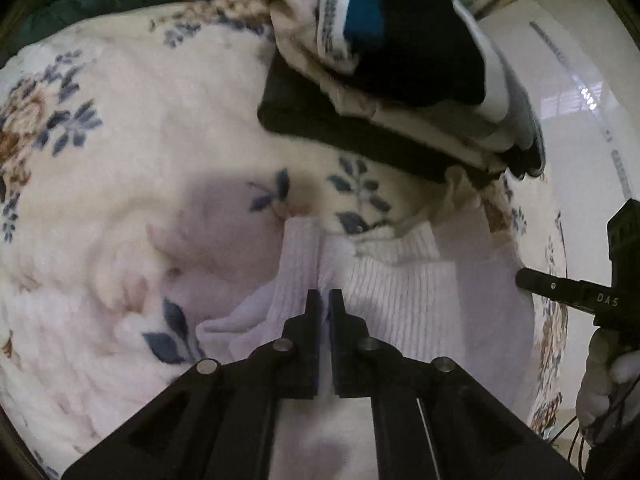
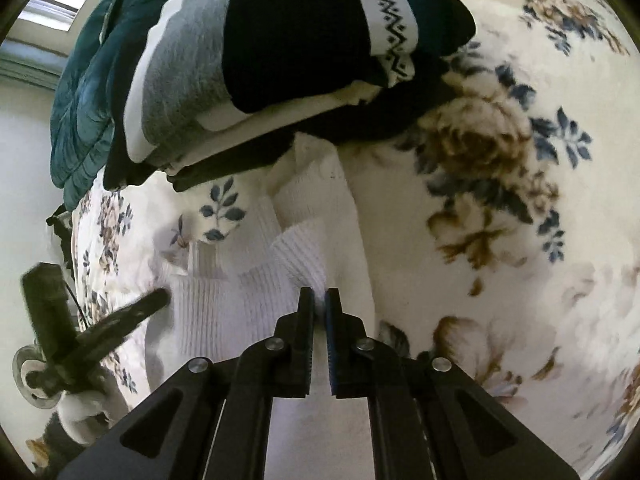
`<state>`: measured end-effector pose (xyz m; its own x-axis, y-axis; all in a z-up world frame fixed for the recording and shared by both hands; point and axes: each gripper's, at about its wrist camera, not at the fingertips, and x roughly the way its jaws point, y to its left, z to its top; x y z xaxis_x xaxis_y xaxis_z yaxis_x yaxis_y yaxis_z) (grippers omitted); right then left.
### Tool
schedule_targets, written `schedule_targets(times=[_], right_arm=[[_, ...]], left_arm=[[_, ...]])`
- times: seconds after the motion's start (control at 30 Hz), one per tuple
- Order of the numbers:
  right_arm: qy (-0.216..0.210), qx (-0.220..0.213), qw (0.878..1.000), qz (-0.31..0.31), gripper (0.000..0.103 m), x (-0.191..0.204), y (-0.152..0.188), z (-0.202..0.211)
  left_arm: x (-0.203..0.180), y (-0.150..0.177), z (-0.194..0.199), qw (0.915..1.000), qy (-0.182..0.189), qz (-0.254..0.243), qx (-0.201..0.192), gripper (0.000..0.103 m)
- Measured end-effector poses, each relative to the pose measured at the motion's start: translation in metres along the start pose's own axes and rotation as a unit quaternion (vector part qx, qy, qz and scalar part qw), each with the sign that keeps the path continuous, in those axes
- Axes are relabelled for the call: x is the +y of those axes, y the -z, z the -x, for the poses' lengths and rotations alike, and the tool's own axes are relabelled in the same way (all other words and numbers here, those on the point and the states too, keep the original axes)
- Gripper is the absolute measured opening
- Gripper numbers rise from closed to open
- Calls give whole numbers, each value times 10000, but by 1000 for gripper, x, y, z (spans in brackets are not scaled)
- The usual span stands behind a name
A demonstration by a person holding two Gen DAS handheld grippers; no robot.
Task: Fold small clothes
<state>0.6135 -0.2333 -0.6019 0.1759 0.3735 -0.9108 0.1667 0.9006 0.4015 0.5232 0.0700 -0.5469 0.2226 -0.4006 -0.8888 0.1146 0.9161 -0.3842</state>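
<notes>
A white ribbed knit garment (image 1: 400, 292) lies on the floral blanket (image 1: 120, 160); it also shows in the right wrist view (image 2: 224, 304). My left gripper (image 1: 325, 296) is shut on a fold of its ribbed edge. My right gripper (image 2: 319, 294) is shut on another ribbed edge of the same garment. The right gripper shows at the right of the left wrist view (image 1: 524, 278), touching the garment's side. The left gripper shows at the left of the right wrist view (image 2: 162, 296).
A stack of folded clothes (image 1: 400, 60), dark, cream and grey, sits just beyond the garment, also in the right wrist view (image 2: 288, 52). A teal quilt (image 2: 84, 112) lies behind it. The bed edge and pale floor (image 1: 580, 80) are on the right.
</notes>
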Motion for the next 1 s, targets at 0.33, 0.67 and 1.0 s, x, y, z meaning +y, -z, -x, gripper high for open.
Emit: schedule_targets(times=[0.33,0.67,1.0], right_arm=[[182,-500,9982,280,4,15,-19,32],[729,273,9969,143,5,-2,-48,-41],[-857,667,9925,-564,60,-36,-31,-37]], left_arm=[[61,-9,37,9934,-54,1015,-531,2],[76,-4,-7,9905,194,1362,30,5],[59,-3,-16,9896,577,1311,123,7]])
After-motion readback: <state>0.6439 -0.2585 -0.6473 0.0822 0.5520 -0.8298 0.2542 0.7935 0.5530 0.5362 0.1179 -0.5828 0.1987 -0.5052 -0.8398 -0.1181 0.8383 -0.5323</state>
